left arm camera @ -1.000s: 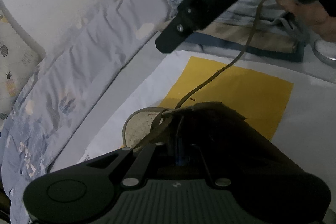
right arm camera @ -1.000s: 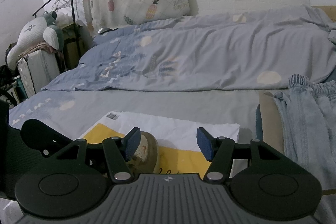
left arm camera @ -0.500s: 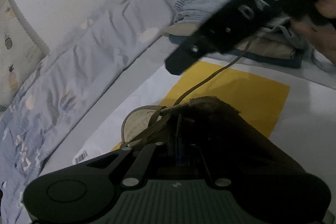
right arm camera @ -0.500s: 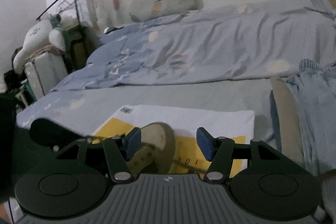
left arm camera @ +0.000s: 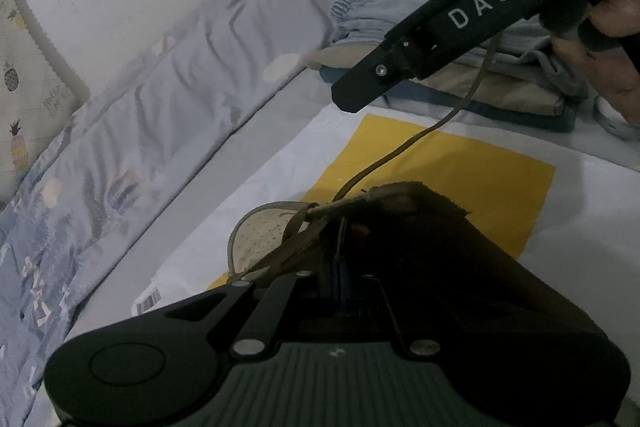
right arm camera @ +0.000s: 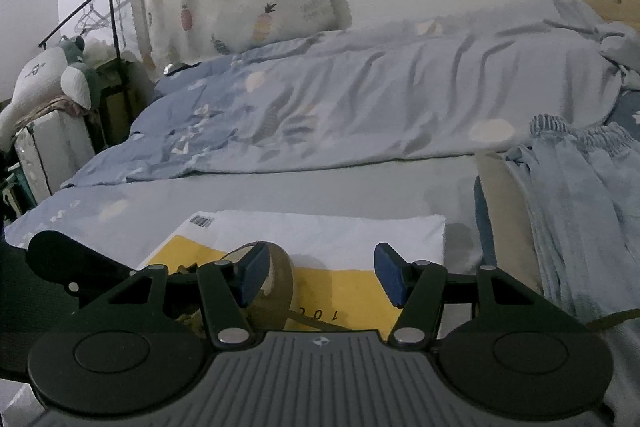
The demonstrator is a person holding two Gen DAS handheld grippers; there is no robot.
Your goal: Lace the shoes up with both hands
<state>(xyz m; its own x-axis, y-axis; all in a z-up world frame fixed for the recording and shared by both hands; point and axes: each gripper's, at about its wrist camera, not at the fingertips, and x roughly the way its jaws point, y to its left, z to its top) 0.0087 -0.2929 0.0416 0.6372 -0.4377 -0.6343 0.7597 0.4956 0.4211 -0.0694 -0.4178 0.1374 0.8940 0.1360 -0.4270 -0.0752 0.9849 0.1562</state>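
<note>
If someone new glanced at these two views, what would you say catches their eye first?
Probably the yellow-and-white bag lying on the bed, with a tan shoe resting on it. Next, the lace running from the shoe up toward the right tool, whose blue pads stand open. Behind, a rumpled blue duvet lies along the wall.

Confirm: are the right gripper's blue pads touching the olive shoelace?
Apart. The right wrist view shows the right gripper open, nothing between its pads; the olive shoelace passes below them.
</note>
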